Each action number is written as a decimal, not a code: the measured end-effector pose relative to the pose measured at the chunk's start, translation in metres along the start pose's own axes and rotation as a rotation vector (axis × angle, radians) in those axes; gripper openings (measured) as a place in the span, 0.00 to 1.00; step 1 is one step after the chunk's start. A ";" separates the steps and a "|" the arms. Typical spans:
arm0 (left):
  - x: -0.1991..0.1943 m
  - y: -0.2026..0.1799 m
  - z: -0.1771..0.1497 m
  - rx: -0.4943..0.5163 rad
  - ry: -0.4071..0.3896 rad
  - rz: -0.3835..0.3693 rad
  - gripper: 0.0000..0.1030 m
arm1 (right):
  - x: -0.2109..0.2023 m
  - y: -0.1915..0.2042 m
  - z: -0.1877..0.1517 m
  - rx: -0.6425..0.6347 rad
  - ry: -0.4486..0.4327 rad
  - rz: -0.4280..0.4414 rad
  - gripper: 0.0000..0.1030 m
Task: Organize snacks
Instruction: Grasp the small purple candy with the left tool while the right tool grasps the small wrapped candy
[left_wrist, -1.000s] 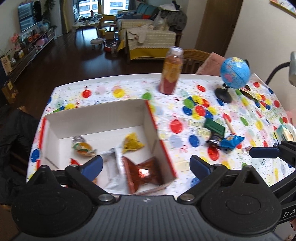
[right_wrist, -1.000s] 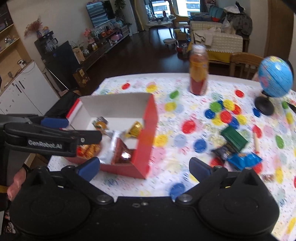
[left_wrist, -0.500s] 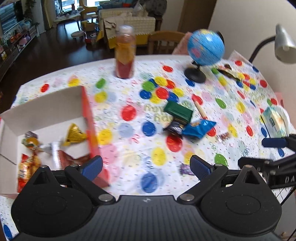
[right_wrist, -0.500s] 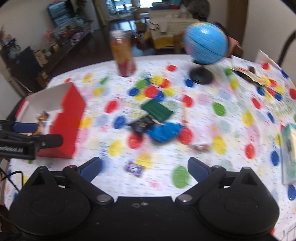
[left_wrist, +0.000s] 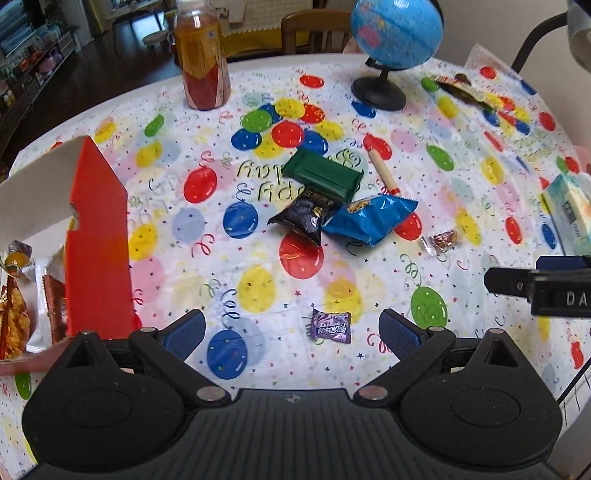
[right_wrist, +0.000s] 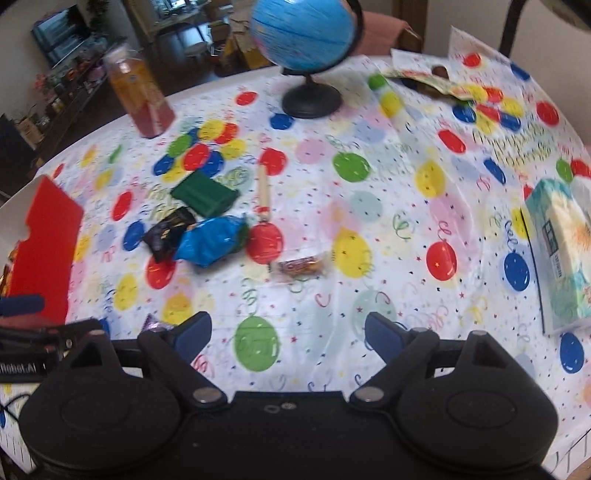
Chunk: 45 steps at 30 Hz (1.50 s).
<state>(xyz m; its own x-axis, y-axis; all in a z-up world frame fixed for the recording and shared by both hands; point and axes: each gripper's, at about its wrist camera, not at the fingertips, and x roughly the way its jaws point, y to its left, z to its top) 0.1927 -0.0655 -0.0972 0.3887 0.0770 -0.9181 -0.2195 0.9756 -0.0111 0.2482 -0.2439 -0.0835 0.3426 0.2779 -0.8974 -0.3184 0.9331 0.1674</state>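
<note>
Hovering over the balloon-print table (left_wrist: 480, 122), the left hand-held gripper (left_wrist: 291, 332) has its jaws spread and empty, with a small purple candy (left_wrist: 330, 326) lying on the cloth between its blue fingertips (left_wrist: 184, 332) but untouched. The right hand-held gripper (right_wrist: 288, 332) is also spread with nothing between its pads; its jaws have just been closing a little, on no snack. Just ahead of it lies a clear-wrapped reddish snack (right_wrist: 301, 266).

Further out, three packets cluster mid-table: a dark green bar (left_wrist: 322, 173), a black packet (left_wrist: 306, 216) touching it, and a blue bag (left_wrist: 369, 219) overlapping the black one. A wooden stick (left_wrist: 384, 173) lies beside them.

At the left edge stands the red-and-white box (left_wrist: 98, 236), already holding several wrapped snacks, gold and orange among them. By my reckoning the sorting is partly done: some snacks are boxed, while at least five still lie loose on the table. The purple candy seems the likeliest next pick for the left side.
</note>
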 end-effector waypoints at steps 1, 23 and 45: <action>0.005 -0.002 0.002 -0.004 0.011 0.004 0.98 | 0.004 -0.004 0.003 0.020 0.004 -0.003 0.82; 0.076 -0.018 0.013 -0.035 0.212 0.035 0.84 | 0.093 -0.018 0.052 0.186 0.118 0.014 0.39; 0.088 -0.013 0.012 -0.040 0.243 0.005 0.25 | 0.091 -0.013 0.044 0.068 0.133 0.030 0.04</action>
<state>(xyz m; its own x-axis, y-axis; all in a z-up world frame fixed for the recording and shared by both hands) 0.2402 -0.0685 -0.1733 0.1616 0.0256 -0.9865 -0.2585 0.9658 -0.0173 0.3225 -0.2209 -0.1498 0.2123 0.2773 -0.9370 -0.2642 0.9395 0.2181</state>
